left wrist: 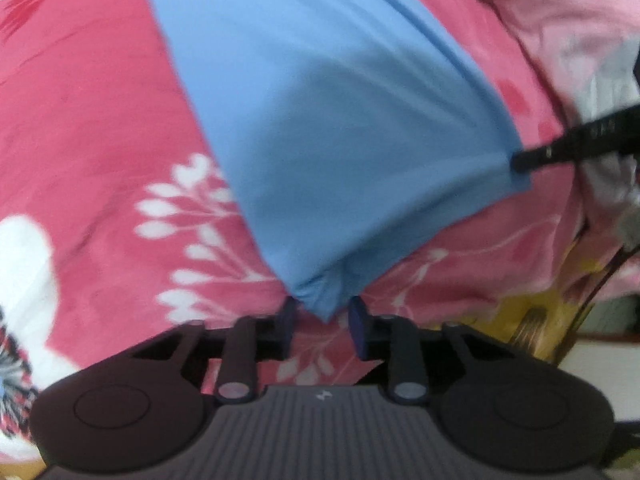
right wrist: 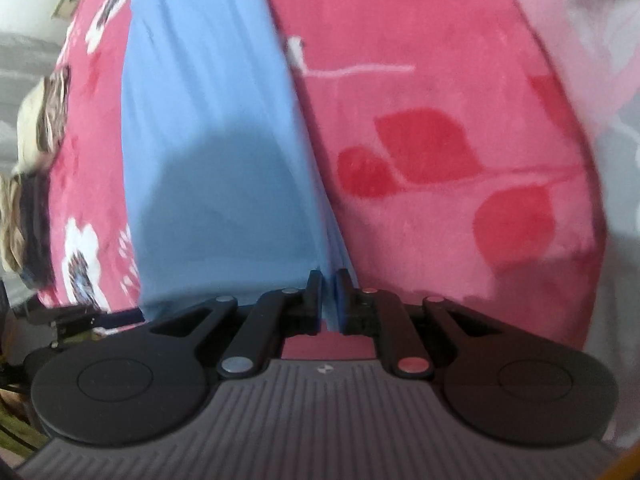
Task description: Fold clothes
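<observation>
Blue garment (left wrist: 340, 128) stretched between two hand-held grippers above a bed covered by a pink floral blanket (left wrist: 88, 128). The left gripper (left wrist: 322, 320) has one bunched corner of the cloth in the gap of its jaws, which stand narrow; in the left wrist view the corner tip sits between the pads, though whether they press firmly on it is hard to tell. The right gripper (right wrist: 329, 300) has its jaws nearly closed on a thin edge of the same cloth, and its dark finger also appears at the garment's other near corner in the left wrist view. The garment lies as a long, already narrowed strip; its long axis runs away from both grippers across the blanket, with the held short edge nearest the cameras and the far end out of frame at the top. Risks, as a judgement: the left grasp takes only the very tip of the corner, so further pulling could let it slip free and drop that side; unequal tension between the two corners could skew the strip and spoil the fold line; the plush blanket may drag on the trailing cloth and wrinkle it.
</observation>
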Demonstrator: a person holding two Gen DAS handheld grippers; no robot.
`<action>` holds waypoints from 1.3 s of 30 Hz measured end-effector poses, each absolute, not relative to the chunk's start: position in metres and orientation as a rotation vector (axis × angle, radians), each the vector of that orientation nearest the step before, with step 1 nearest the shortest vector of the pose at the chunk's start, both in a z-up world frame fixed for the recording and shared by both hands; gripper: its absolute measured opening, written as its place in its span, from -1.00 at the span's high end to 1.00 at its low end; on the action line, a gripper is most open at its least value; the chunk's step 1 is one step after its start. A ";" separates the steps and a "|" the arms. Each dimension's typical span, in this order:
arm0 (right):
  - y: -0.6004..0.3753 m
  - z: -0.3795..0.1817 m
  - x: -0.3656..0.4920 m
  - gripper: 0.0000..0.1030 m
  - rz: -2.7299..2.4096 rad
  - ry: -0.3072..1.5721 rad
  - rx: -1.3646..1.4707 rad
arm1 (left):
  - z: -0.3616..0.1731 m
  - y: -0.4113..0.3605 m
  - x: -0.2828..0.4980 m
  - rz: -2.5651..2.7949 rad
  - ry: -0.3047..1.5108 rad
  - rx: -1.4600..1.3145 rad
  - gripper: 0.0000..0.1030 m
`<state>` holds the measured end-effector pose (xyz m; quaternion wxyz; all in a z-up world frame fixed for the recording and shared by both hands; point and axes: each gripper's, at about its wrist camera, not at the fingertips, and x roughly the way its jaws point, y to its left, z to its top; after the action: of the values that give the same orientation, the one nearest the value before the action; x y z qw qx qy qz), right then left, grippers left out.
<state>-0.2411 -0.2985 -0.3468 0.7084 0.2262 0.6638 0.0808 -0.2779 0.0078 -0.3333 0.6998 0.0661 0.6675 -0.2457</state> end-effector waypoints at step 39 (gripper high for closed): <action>-0.266 -0.313 -0.182 0.75 0.396 1.208 0.075 | -0.338 0.011 -0.245 -0.563 1.379 0.305 0.58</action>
<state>-0.1822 -0.2663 -0.3131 0.8040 0.0352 0.5640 0.1850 -0.2454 0.0112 -0.3385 0.7247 0.1383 0.6249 -0.2553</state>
